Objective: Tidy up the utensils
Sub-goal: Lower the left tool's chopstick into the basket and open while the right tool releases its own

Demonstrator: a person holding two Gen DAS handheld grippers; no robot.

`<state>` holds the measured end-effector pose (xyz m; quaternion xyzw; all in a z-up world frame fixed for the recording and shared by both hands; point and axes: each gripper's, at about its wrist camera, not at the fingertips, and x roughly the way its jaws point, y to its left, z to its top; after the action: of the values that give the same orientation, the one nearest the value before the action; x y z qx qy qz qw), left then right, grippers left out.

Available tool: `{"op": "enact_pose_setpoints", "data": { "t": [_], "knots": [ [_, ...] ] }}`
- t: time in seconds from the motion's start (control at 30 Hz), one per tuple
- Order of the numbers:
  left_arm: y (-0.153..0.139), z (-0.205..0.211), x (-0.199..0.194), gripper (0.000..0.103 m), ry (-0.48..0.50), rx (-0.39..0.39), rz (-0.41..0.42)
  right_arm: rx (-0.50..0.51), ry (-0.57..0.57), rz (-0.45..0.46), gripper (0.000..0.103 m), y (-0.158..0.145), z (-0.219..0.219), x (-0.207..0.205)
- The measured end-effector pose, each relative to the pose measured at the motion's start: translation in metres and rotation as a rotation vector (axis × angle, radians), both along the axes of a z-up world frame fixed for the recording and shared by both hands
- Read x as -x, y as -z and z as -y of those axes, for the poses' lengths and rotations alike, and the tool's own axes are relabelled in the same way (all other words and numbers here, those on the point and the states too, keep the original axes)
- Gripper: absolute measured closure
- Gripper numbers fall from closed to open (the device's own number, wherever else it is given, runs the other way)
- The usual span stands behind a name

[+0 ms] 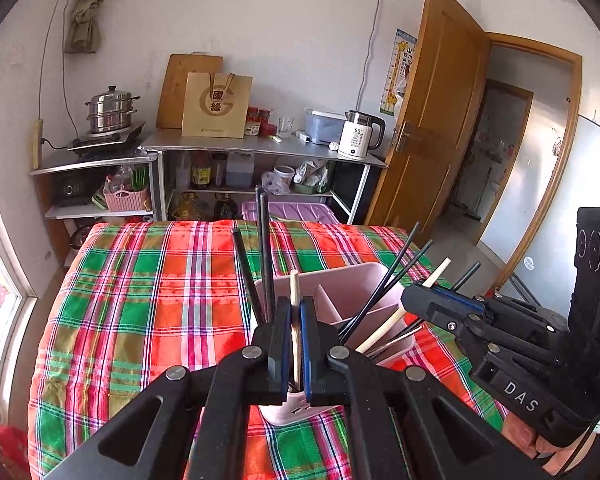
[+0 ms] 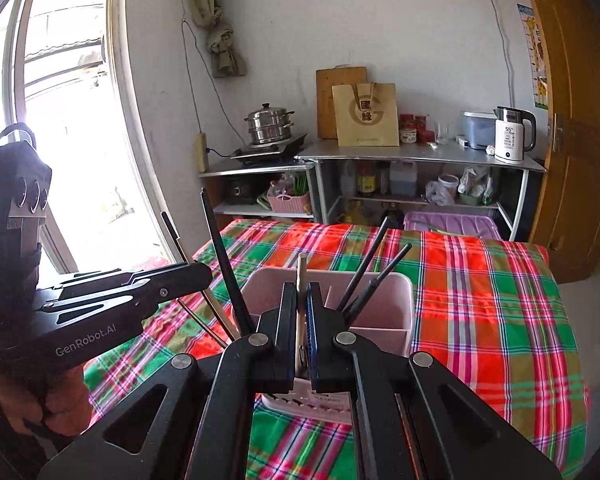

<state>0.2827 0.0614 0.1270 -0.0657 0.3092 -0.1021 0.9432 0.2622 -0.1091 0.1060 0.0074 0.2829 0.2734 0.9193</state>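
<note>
Pink plastic, the caddy [image 1: 360, 280] sits low in the centre of the left wrist view on a plaid cloth [image 1: 140, 300] of red, green and white. It is split into compartments by an inner wall. Black chopsticks [image 1: 265, 256] stand up from its left part, and more black ones [image 1: 384, 280] lean to the right from another part.

The left gripper [image 1: 295, 320] fills the bottom centre of that view. Its jaws are closed tight on a pale wooden chopstick [image 1: 295, 292], which stands nearly upright between the blue pads, its top above the fingers and its lower end down inside the caddy. At the right edge of the frame the right gripper [image 1: 416, 292] reaches in over the caddy, clamped on another pale chopstick [image 1: 436, 274] that slants up to the right.

In the right wrist view the right gripper [image 2: 302, 312] is at bottom centre, jaws pressed shut on that wooden chopstick [image 2: 301, 272], with the caddy [image 2: 380, 320] just behind and below. The left gripper [image 2: 204, 276] comes in from the left edge.

Beyond the cloth, in the upper half of both views, stand metal shelves [image 1: 260, 146] bearing a steamer pot [image 1: 110, 110], a paper bag [image 1: 216, 106] and a white kettle [image 1: 358, 134]. A wooden door [image 1: 432, 120] is open at the right.
</note>
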Motion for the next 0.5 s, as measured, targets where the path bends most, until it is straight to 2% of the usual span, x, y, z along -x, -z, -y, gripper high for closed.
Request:
{"op": "enact_pose_setpoints", "data": {
  "t": [0.33,0.4,0.5],
  "knots": [
    [0.009,0.003,0.0,0.098,0.017,-0.014,-0.022,0.019,-0.011,-0.023,0.097,0.003,0.003,0.003],
    [0.007,0.002,0.003,0.096,0.014,-0.012,-0.016,0.014,-0.009,-0.016,0.093,0.0,0.006,0.006],
    [0.002,0.001,0.011,0.09,0.002,-0.014,0.0,0.006,-0.007,-0.002,0.092,-0.005,0.011,0.01]
  ]
}}
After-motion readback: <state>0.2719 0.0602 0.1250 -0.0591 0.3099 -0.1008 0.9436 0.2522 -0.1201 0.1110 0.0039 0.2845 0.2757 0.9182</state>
